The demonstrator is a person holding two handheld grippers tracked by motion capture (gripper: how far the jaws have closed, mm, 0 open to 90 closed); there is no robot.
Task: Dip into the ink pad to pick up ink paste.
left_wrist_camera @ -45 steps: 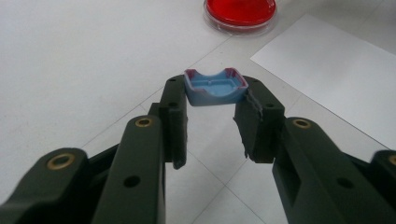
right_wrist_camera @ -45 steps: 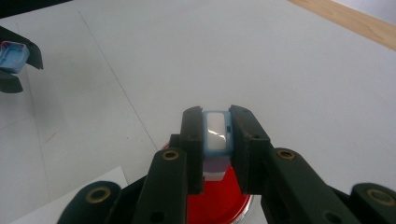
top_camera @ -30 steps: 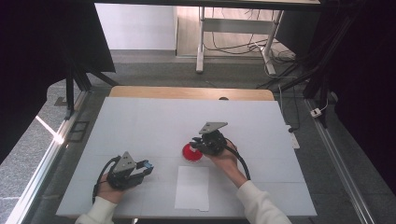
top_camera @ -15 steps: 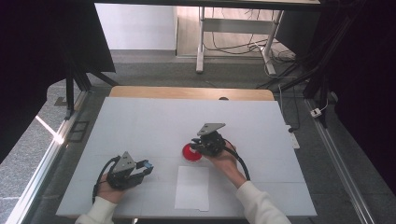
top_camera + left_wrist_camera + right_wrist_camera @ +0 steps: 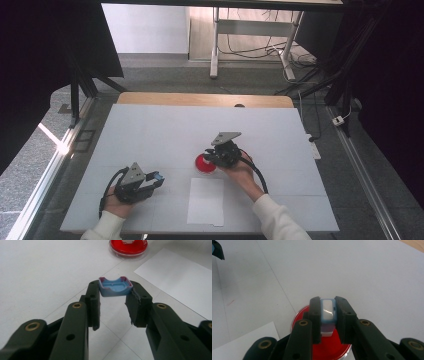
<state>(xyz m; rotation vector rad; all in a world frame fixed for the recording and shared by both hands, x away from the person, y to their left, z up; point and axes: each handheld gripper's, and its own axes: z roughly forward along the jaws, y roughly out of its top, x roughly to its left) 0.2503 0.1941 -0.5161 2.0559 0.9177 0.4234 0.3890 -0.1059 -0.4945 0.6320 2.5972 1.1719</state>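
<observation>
Dish: I see a shallow red round dish [image 5: 205,163] on the white table [image 5: 165,130], my landmark here. In the left gripper view the dish [image 5: 128,247] has a clear rim, a red inside and a small pale patch at its far edge; I cannot tell what that patch is.

Right gripper: my right gripper [image 5: 214,155] sits over the dish's right edge, the hand [image 5: 239,170] behind it. In the right gripper view its jaws are clamped on a small blue-framed white block [image 5: 328,312], held upright right above the dish [image 5: 322,345].

Block: it is pinched between the jaws; I cannot tell whether its lower end touches the dish.

Left gripper: my left gripper [image 5: 150,183] lies well left of the dish, nearer me, jaws pointing toward the paper. In the left gripper view it [image 5: 113,298] grips a small blue cap [image 5: 115,286] at the jaw tips, hollow side up. The hollow looks empty, with reddish trim at its corners.

Paper: a white sheet [image 5: 206,201] lies flat just on my side of the dish, apart from both grippers.

Table: white, with faint seams.
</observation>
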